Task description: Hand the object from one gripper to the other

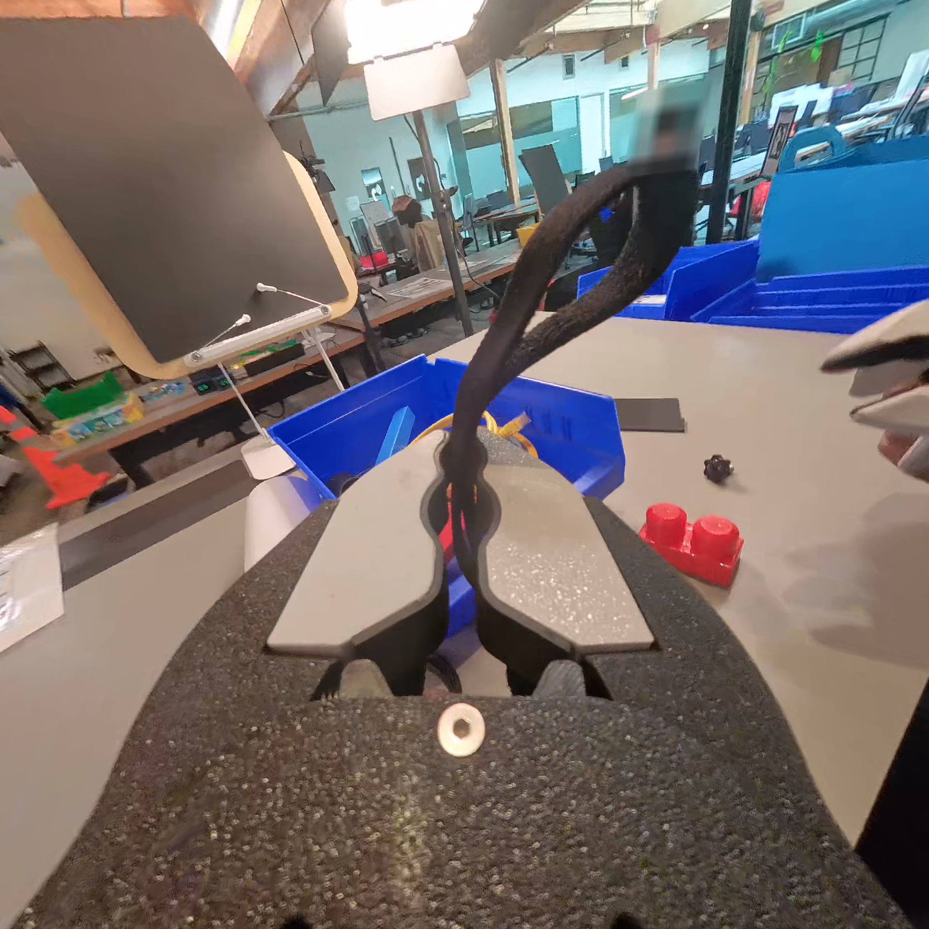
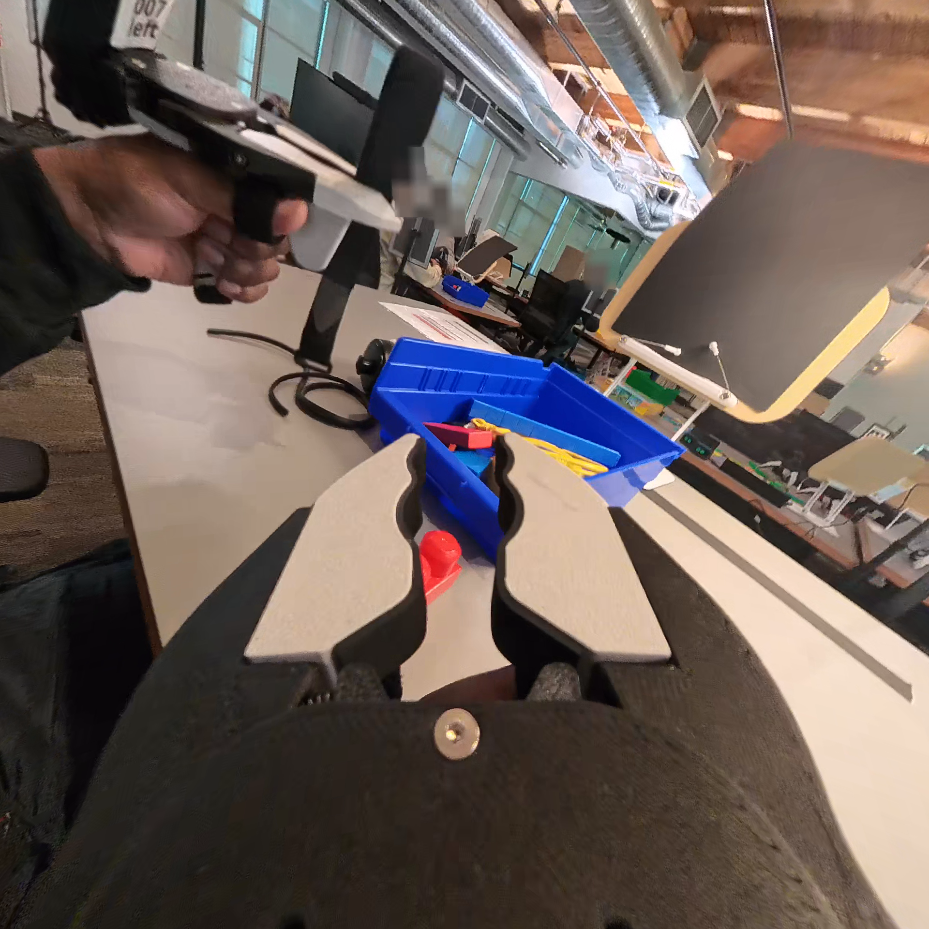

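My left gripper (image 1: 462, 447) is shut on a black fabric strap (image 1: 668, 221) that loops up and to the right from between its fingers. In the right wrist view a hand holds the left gripper (image 2: 372, 206) at the upper left, above the table. The strap (image 2: 407, 100) stands up over its fingers and hangs down below them to the grey table (image 2: 201, 427). My right gripper (image 2: 460, 452) is open and empty, low over the table, to the right of and below the strap. Its tips show at the right edge of the left wrist view (image 1: 839, 389).
A blue bin (image 2: 502, 382) with blocks and a yellow cable sits on the table ahead; it also shows in the left wrist view (image 1: 578, 427). A red brick (image 1: 691, 548) and a small black knob (image 1: 718, 468) lie nearby. A black cable (image 2: 311, 392) coils beside the bin. More blue bins (image 1: 804, 296) stand behind. The gap from one gripper's tips to the other's is roughly 20 cm. The small black knob (image 1: 718, 468) is about 15 cm from my right fingertips and 30 cm from my left.
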